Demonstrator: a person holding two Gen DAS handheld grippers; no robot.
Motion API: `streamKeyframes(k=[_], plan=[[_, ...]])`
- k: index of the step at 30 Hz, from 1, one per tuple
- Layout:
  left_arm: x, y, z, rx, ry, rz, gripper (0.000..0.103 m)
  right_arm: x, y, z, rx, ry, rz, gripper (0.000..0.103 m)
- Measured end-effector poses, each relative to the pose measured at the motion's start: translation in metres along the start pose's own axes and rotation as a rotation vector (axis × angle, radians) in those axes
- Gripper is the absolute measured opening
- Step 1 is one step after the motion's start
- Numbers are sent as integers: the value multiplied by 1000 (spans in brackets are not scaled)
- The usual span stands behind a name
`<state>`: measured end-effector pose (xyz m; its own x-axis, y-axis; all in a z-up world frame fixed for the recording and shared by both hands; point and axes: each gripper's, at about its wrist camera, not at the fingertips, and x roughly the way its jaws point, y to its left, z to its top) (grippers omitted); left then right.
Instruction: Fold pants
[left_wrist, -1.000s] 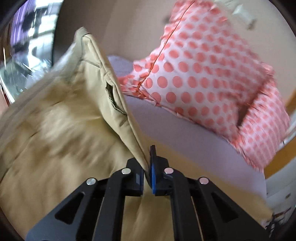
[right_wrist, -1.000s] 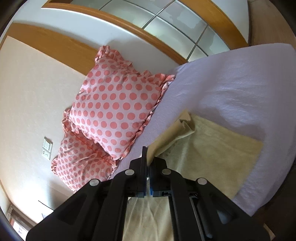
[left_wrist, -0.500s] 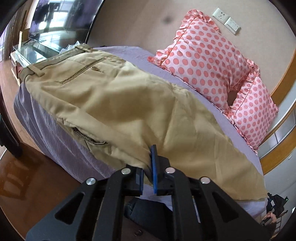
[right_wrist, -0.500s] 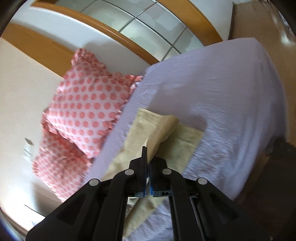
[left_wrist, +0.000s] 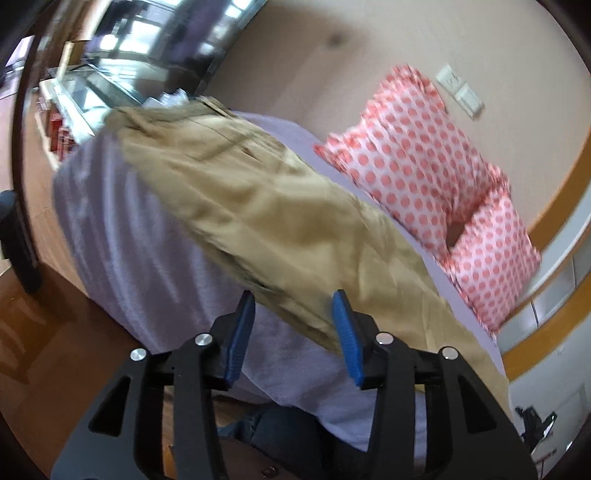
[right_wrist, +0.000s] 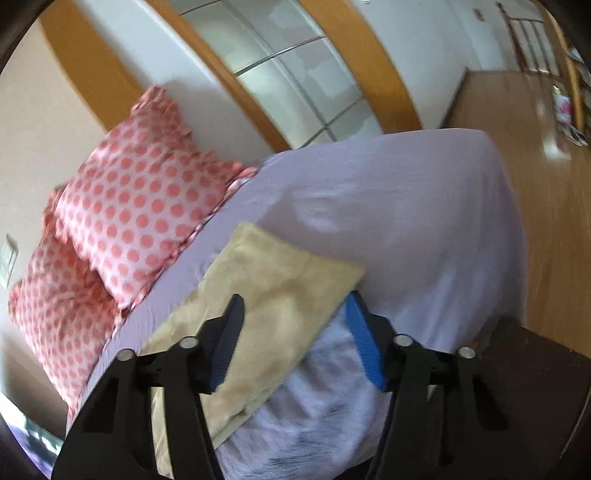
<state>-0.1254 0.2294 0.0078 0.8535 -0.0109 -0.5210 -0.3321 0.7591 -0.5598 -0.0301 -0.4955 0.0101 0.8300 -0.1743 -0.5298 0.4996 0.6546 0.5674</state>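
Observation:
The tan pants (left_wrist: 258, 206) lie stretched out on the lilac bed sheet (left_wrist: 122, 236), waistband at the far left, legs running to the near right. My left gripper (left_wrist: 293, 325) is open and empty, just above the pants' near edge. In the right wrist view the leg ends (right_wrist: 273, 295) lie flat on the sheet (right_wrist: 406, 221). My right gripper (right_wrist: 295, 332) is open and empty over the hem, its jaws on either side of the cloth's corner.
Two pink polka-dot pillows (left_wrist: 436, 177) lean on the wall at the head of the bed; they also show in the right wrist view (right_wrist: 122, 214). Wooden floor (right_wrist: 535, 155) lies beyond the bed's far edge. A glass cabinet (left_wrist: 96, 85) stands past the waistband end.
Both grippers have opened and let go of the pants, which were held pinched before. The pants now lie on the bed. Both grippers have drawn back a little.

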Motion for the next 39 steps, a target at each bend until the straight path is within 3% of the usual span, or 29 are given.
streamKeyframes(k=[1,3,5,8,10,13,15,17,19,21,22,23,25,26,31,39], plan=[[-5,6,2,-22,-27,16,47,2,5,-5,-18,7,15,44],[-7,15,4,-48,-43,30,48,7,13,-13,-46,32,53,18],[-6,23,5,-75,-38,38,50,11,15,-18,-47,37,87,6],[-4,26,6,-88,-30,25,53,8,34,-12,-95,-12,140,5],[-4,27,6,-90,-32,13,57,1,74,-6,-168,-34,230,5],[-7,22,5,-80,-43,10,69,-11,154,-17,-293,-9,445,5],[-12,19,1,-74,-59,19,79,-21,212,-48,-399,65,617,5],[-16,17,-1,-68,-71,16,86,-30,269,-107,-577,190,754,5],[-18,15,-3,-55,-71,-8,88,-34,301,-164,-754,331,796,6],[-19,15,-5,-33,-68,-28,92,-36,321,-231,-975,505,789,10],[-19,14,-5,-25,-62,-37,96,-39,323,-250,-1041,535,773,21],[-17,14,-6,-16,-51,-52,96,-46,320,-267,-1098,553,762,40],[-10,11,-5,6,-26,-71,97,-56,314,-270,-1102,545,778,69],[-4,8,-5,21,-11,-73,97,-60,310,-268,-1091,531,785,76],[23,-2,-2,38,34,-82,97,-65,297,-237,-977,507,829,85],[41,1,33,5,10,-8,96,-52,302,-241,-938,561,809,86]])
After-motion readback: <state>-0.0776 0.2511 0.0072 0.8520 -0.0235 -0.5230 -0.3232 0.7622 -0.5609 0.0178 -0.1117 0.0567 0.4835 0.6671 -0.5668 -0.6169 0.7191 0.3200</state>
